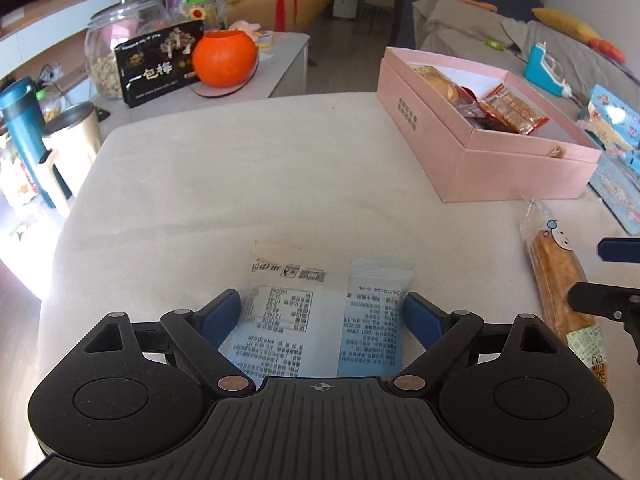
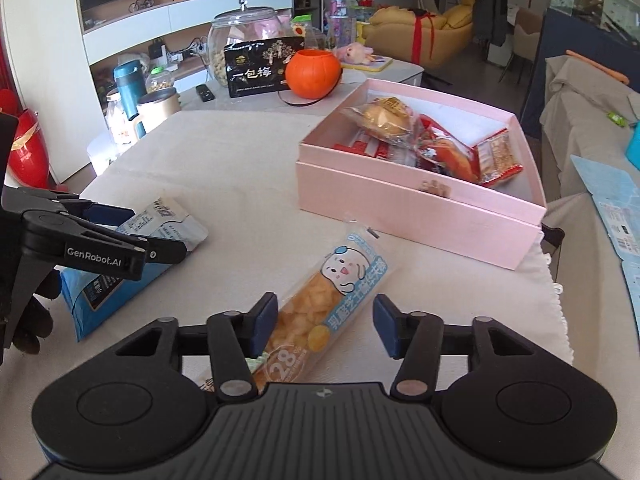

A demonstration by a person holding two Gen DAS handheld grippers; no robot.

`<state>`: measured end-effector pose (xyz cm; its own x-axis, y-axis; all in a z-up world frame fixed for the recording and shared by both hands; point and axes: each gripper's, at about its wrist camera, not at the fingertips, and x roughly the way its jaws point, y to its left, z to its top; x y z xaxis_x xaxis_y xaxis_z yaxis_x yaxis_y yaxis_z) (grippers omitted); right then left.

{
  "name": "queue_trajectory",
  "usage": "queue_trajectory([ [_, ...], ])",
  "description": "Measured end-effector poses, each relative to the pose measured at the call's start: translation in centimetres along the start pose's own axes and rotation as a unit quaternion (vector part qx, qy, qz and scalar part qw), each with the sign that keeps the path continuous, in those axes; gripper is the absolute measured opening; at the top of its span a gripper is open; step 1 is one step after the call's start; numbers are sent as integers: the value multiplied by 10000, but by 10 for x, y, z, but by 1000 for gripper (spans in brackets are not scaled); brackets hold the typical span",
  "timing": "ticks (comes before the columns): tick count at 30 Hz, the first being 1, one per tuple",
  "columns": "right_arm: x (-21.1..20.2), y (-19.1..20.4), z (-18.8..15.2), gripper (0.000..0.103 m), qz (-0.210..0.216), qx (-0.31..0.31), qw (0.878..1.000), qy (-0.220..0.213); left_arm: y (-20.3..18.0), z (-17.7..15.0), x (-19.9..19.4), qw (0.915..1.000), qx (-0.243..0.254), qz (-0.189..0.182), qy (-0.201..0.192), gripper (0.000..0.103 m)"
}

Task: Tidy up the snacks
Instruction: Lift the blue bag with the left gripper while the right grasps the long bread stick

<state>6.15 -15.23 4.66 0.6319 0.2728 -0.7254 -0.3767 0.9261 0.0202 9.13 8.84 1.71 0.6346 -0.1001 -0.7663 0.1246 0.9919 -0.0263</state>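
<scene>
A pale blue snack bag lies face down on the white table cloth, between the open fingers of my left gripper; it also shows in the right wrist view. A long clear pack of yellow pastry lies between the open fingers of my right gripper, closer to the left finger. That pack shows in the left wrist view too. An open pink box holding several wrapped snacks stands beyond it; the box also appears in the left wrist view.
Behind the cloth-covered table stand an orange pumpkin bowl, a black snack box, a glass jar, a teal flask and a metal mug. Blue printed packets lie at the right.
</scene>
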Motion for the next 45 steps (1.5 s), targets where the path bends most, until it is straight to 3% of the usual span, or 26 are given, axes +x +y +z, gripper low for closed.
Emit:
queue_trajectory([
  [2, 1, -5, -4, 80, -104, 96, 9999, -38, -8, -2, 0, 9999, 141, 35, 11, 92],
  [8, 7, -15, -11, 94, -36, 350, 9994, -57, -30, -25, -20, 9994, 121, -307, -39, 92],
  [11, 10, -11, -9, 96, -139, 341, 9993, -65, -48, -38, -26, 9988, 464, -135, -122, 92],
  [16, 18, -6, -1, 96, -169, 449, 9988, 65, -49, -40, -29, 9987, 449, -222, -91, 92],
  [19, 27, -6, 10, 96, 35, 590, 9982, 122, -49, -40, -29, 9986, 465, -228, -99, 92],
  [20, 31, -6, 14, 93, 120, 659, 9976, 157, -49, -40, -29, 9986, 471, -236, -111, 92],
  [22, 37, -5, 19, 78, 255, 733, 9967, 219, -47, -42, -29, 9983, 488, -271, -160, 92],
  [24, 39, 0, 22, 42, 282, 588, 9975, 290, -46, -44, -30, 9978, 533, -324, -209, 92],
  [25, 38, 1, 23, 39, 342, 510, 9976, 314, -45, -45, -31, 9975, 559, -360, -238, 92],
  [31, -3, -9, 22, 33, 255, 311, 9992, 26, -41, -45, -38, 9963, 452, -611, -403, 91],
  [37, -61, -36, 36, 28, 156, 411, 9975, -549, -48, -20, -74, 9896, 337, -791, -1157, 90],
  [45, -115, -52, 59, 23, -16, 424, 9900, -1349, -62, 17, -117, 9788, 396, -831, -1827, 90],
])
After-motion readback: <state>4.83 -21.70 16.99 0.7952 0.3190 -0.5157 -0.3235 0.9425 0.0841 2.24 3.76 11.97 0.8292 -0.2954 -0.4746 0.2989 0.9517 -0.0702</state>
